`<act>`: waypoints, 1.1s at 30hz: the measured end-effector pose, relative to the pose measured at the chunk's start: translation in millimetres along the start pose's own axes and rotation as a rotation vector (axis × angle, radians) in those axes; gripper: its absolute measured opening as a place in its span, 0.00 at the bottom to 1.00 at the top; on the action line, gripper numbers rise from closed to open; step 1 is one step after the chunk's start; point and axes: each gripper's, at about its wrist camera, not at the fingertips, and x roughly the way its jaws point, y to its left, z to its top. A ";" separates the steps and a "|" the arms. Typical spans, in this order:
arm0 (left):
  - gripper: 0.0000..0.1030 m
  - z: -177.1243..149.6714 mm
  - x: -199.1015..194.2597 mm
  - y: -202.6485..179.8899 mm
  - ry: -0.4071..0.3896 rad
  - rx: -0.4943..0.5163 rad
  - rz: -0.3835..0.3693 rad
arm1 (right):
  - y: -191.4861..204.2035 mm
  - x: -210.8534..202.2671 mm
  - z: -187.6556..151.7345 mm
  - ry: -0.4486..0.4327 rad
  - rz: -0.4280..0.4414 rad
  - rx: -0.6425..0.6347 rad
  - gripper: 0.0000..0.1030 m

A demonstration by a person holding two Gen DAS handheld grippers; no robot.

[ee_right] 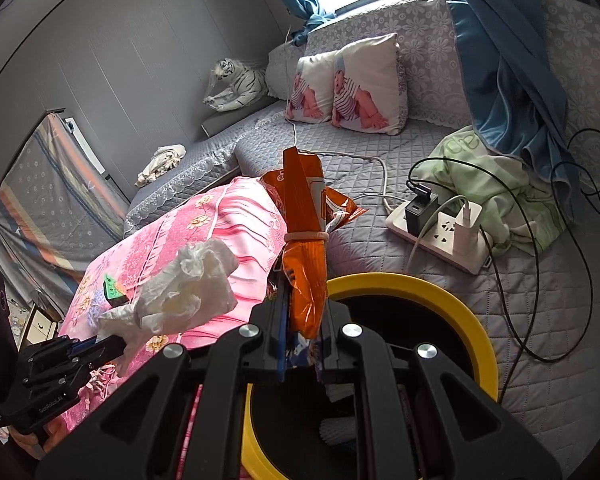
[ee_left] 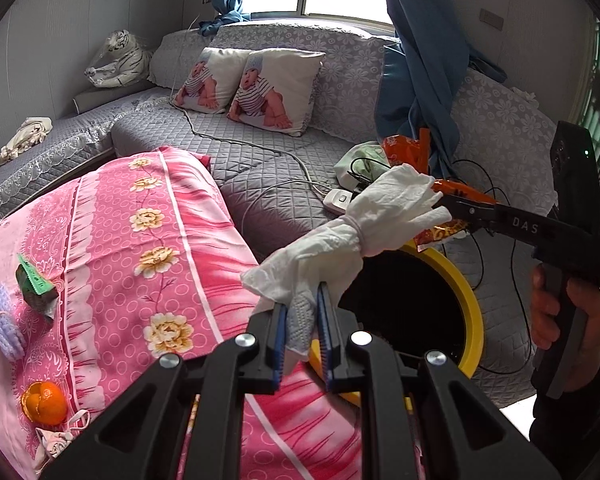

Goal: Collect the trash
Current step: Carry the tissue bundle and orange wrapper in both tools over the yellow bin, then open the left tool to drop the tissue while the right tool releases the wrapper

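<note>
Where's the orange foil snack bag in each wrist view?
Left wrist: orange foil snack bag, right of centre, held by the right gripper above the yellow-rimmed bin.
Right wrist: the bag, centre, upright in the jaws.
Shared landmark: baby-print pillows.

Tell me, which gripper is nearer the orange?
Left. The left gripper sits over the pink quilt where the orange lies; the right gripper is farther, above the bin.
</note>
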 end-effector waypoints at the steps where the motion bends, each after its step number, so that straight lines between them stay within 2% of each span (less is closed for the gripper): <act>1: 0.13 0.6 3.0 -2.4 0.004 0.003 -0.005 | -2.9 0.6 -1.2 0.003 -0.003 0.004 0.09; 26: 0.14 -8.8 84.0 -48.3 0.134 0.043 -0.084 | -61.5 29.1 -38.6 0.100 -0.051 0.124 0.10; 31: 0.28 -9.2 89.3 -51.7 0.134 0.049 -0.085 | -70.1 27.9 -38.5 0.096 -0.064 0.147 0.13; 32: 0.31 -9.2 88.9 -51.6 0.130 0.048 -0.084 | -72.0 27.5 -38.3 0.093 -0.064 0.153 0.19; 33: 0.39 -9.2 88.2 -51.1 0.125 0.044 -0.084 | -73.7 26.6 -37.7 0.087 -0.065 0.158 0.25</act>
